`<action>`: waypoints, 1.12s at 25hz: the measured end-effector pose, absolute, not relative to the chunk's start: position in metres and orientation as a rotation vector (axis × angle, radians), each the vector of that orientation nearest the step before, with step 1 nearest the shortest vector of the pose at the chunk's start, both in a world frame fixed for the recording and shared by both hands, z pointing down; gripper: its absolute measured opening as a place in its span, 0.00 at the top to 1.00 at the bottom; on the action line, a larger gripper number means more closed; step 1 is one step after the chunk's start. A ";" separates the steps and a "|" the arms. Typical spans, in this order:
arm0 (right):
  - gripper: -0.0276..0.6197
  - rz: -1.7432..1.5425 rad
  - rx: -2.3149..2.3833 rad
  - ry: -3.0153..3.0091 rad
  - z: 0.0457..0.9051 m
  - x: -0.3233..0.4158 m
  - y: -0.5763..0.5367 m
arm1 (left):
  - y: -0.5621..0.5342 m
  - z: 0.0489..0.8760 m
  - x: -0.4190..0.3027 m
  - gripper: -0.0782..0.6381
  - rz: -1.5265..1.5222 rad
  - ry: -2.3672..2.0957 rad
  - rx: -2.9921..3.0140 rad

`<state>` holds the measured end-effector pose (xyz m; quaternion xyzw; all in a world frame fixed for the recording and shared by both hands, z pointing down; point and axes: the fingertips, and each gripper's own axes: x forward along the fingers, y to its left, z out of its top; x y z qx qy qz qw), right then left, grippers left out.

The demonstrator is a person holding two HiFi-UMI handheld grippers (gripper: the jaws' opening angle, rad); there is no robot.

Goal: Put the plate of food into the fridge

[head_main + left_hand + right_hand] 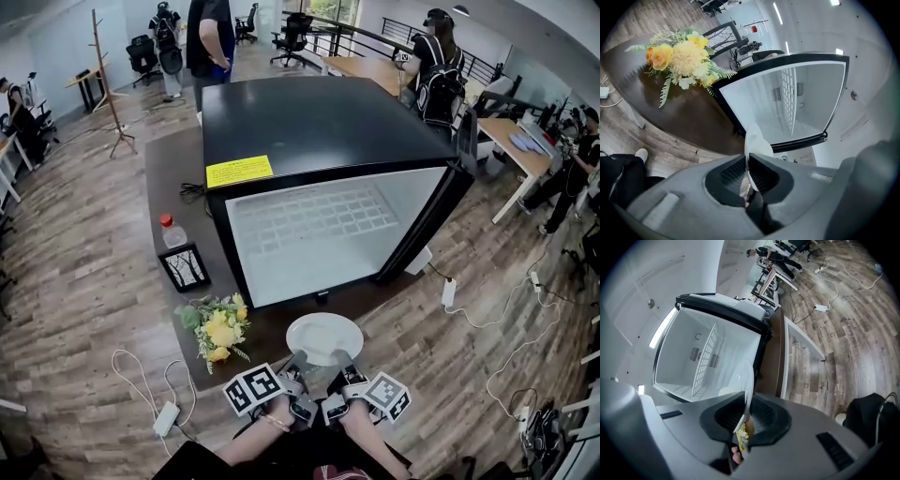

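Head view: a black box-shaped fridge [309, 122] stands on a dark brown wooden table [173, 169]. Its black-rimmed door [427, 225] is swung wide to the right, so the white cavity faces the person with its mouth clear. A round white plate [323, 336] hangs just outside that mouth, over the table's near edge. A yellow flower bouquet [217, 328] lies close on its left, with bare plank floor [75, 281] beyond the table. The left gripper [298, 360] and right gripper [345, 360] sit side by side on the plate's near rim, both forearms reaching straight ahead from below.

Left gripper view: the jaws are pinched tight on the rim, with the plate seen edge-on and standing up between them. The fridge opening fills the space ahead; the bouquet lies off to the left.

Right gripper view: these jaws are likewise clamped on the rim, with yellow food bits [740, 435] beside it. A white wire shelf [707, 357] divides the cavity ahead.
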<state>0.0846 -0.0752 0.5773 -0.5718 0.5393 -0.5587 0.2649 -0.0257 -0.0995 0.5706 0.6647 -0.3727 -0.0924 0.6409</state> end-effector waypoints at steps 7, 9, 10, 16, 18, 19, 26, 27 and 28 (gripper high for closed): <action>0.89 -1.507 -1.552 1.493 0.576 0.085 -0.098 | -0.118 0.572 -0.026 0.86 -0.234 -0.854 1.507; 0.89 -1.522 -1.546 1.504 0.578 0.086 -0.106 | -0.125 0.573 -0.025 0.86 -0.243 -0.864 1.497; 0.89 -1.532 -1.542 1.511 0.578 0.086 -0.111 | -0.129 0.573 -0.025 0.86 -0.249 -0.871 1.490; 0.89 -1.563 -1.531 1.580 0.579 0.093 -0.145 | -0.155 0.576 -0.019 0.86 -0.294 -0.910 1.452; 0.89 -1.580 -1.522 1.605 0.580 0.097 -0.157 | -0.164 0.577 -0.016 0.86 -0.312 -0.927 1.433; 0.89 -1.588 -1.518 1.613 0.580 0.099 -0.163 | -0.169 0.577 -0.014 0.86 -0.319 -0.934 1.426; 0.89 -1.634 -1.486 1.661 0.583 0.112 -0.203 | -0.203 0.579 -0.001 0.86 -0.351 -0.984 1.397; 0.89 -1.642 -1.482 1.667 0.584 0.114 -0.208 | -0.207 0.580 0.001 0.86 -0.355 -0.992 1.390; 0.89 -1.650 -1.480 1.672 0.585 0.115 -0.213 | -0.211 0.581 0.002 0.86 -0.359 -1.000 1.383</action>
